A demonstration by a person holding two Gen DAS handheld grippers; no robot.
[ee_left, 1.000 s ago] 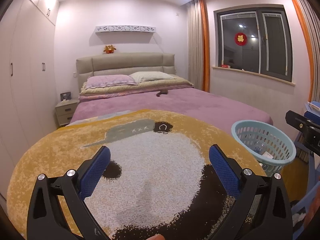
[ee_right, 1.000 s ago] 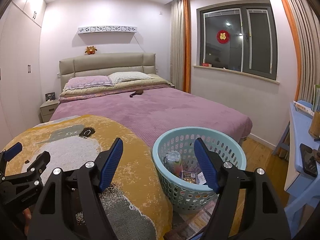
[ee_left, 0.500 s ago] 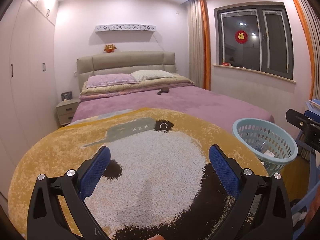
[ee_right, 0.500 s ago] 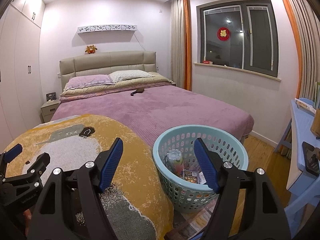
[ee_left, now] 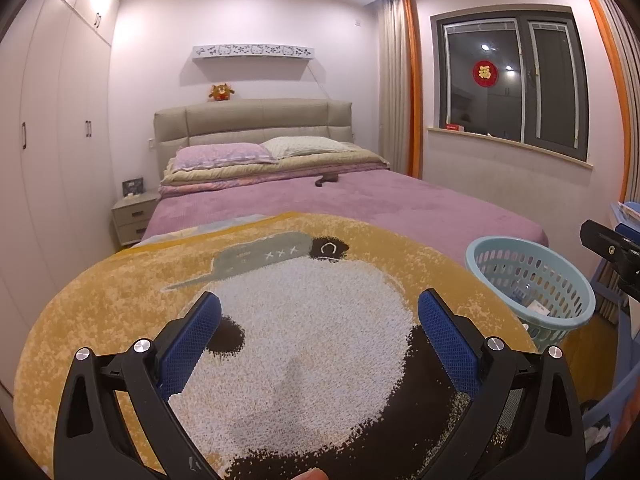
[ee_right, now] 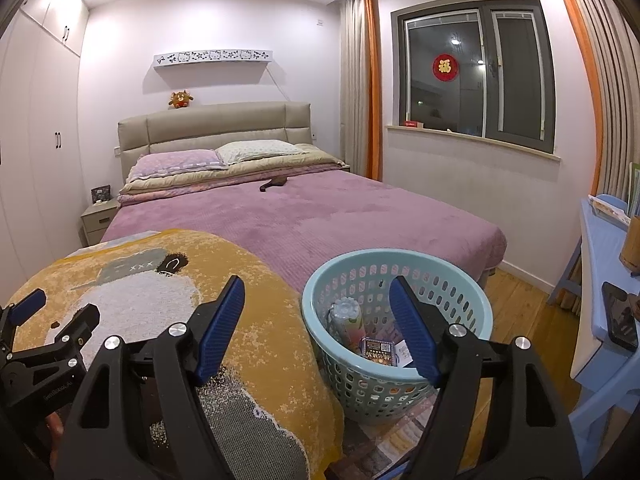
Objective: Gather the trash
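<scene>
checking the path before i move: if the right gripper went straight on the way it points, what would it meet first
Probably the purple blanket on the bed, just past the near rim of the light blue perforated plastic basket. The right gripper is open and empty. Depth is unclear in the fisheye view, so it might clip the rim.

right gripper (ee_right: 316, 300) hovering, jaws spread, empty | basket (ee_right: 460, 292) sitting beside yellow blanket (ee_right: 264, 320), holding bottle (ee_right: 348, 320) and packets | left gripper (ee_right: 48, 312) showing at left edge
</scene>
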